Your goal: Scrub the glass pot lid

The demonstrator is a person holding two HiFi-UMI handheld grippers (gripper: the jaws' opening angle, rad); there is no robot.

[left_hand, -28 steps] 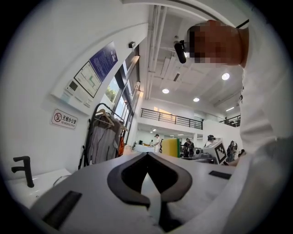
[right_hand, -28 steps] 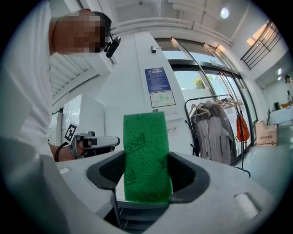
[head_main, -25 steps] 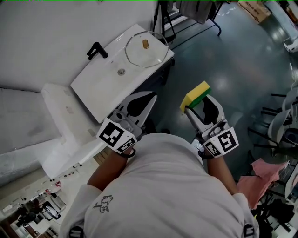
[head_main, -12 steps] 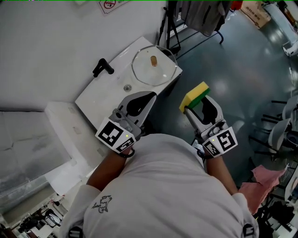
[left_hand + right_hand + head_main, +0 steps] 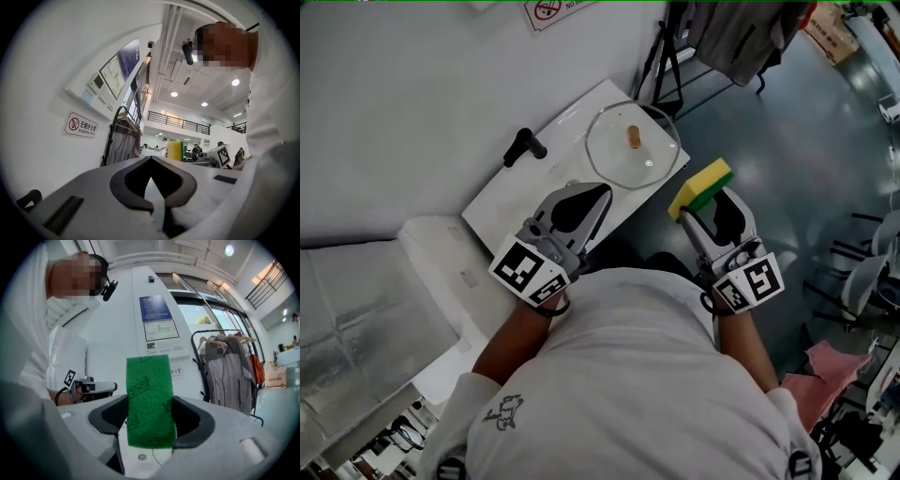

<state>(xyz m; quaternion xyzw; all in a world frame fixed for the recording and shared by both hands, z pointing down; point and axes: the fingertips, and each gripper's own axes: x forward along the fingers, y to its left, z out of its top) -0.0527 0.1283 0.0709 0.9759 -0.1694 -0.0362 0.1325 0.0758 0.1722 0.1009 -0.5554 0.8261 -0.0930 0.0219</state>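
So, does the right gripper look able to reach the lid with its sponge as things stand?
Probably yes: the right gripper, shut on the sponge, is close to the lid on the sink, with nothing visible between them.

A glass pot lid (image 5: 614, 157) with a small brown knob (image 5: 633, 137) lies flat on the right end of a white sink top (image 5: 511, 202), near a black tap handle (image 5: 525, 145). The left gripper (image 5: 602, 195), its jaws together, points toward the lid, with its tip near the rim. The right gripper (image 5: 705, 208) holds a yellow and green sponge (image 5: 701, 183) above the dark floor (image 5: 787, 141), apart from the lid.
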